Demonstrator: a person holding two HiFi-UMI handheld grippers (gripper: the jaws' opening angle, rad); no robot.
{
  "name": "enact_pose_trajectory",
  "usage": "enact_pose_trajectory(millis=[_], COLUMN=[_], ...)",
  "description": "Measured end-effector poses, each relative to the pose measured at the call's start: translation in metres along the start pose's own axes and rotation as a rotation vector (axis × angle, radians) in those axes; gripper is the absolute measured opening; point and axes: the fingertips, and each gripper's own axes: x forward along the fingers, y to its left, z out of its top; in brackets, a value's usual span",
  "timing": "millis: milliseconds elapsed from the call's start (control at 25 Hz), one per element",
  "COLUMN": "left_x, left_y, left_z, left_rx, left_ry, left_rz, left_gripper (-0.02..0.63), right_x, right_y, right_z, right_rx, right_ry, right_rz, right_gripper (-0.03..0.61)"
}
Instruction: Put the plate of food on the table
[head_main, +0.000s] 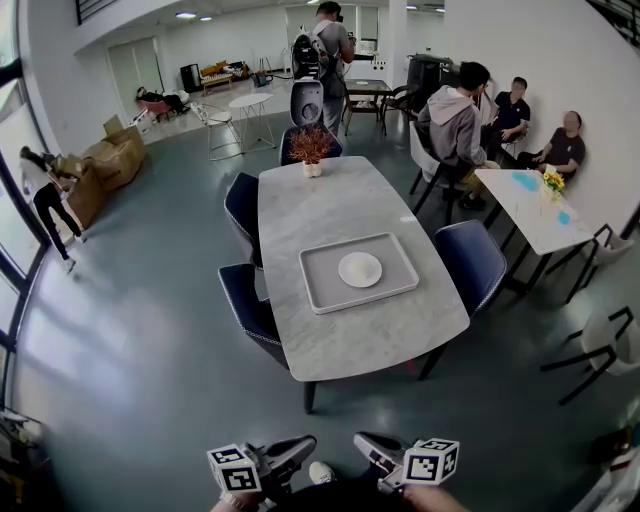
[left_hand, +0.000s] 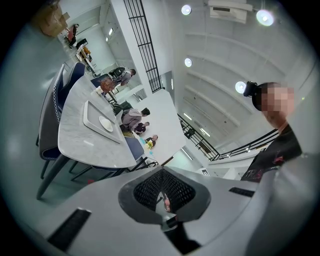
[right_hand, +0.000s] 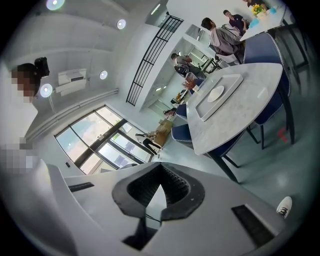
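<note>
Grey-veined pale marble tabletop (head_main: 350, 345), long with rounded corners, carries a flat rectangular grey tray (head_main: 322, 292) on its near half. A small round white plate (head_main: 360, 269) sits in the middle of the tray, clear of every rim. No food can be made out on it at this range.

Placement, judged: with the plate central on the tray, it sits flat and has no rim to tip over. The tray is on the near half, so it is probably within reach from the near end. A potted reddish-brown plant (head_main: 311, 147) stands at the far end, well apart from the tray, and dark blue upholstered chairs (head_main: 470, 262) flank the sides.

Task status: the plate is on the tray and the tray is on the tabletop. This would fit a plate already delivered with its tray. It would equally fit one meant to go onto bare marble. Not settled from here.

Claws: the left claw (head_main: 305, 443) and right claw (head_main: 365, 441) are low at the person's body, well apart from the tabletop and touching nothing.
- Left claw: jaws meet at the tips, nothing between them.
- Right claw: jaws likewise pressed together, empty.

Judged an idle posture with nothing carried.
</note>
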Motion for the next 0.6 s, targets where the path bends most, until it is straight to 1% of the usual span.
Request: enact_pose_trajectory(millis=[400,600], left_x=[-0.002,0.000], left_y=[-0.004,-0.012], left_z=[-0.003,-0.006], left_rx=[0.002,0.015], left_ry=[0.001,0.010], left_rz=[-0.002,0.001], left_gripper=[0.005,0.005], right_x=[-0.002,-0.010], right_y=[0.003,-0.001], right_z=[-0.001,-0.002], right_rx=[0.002,-0.009], right_ry=[-0.002,-0.005], right_rz=[0.002,-0.009], right_gripper=[0.009,0.009])
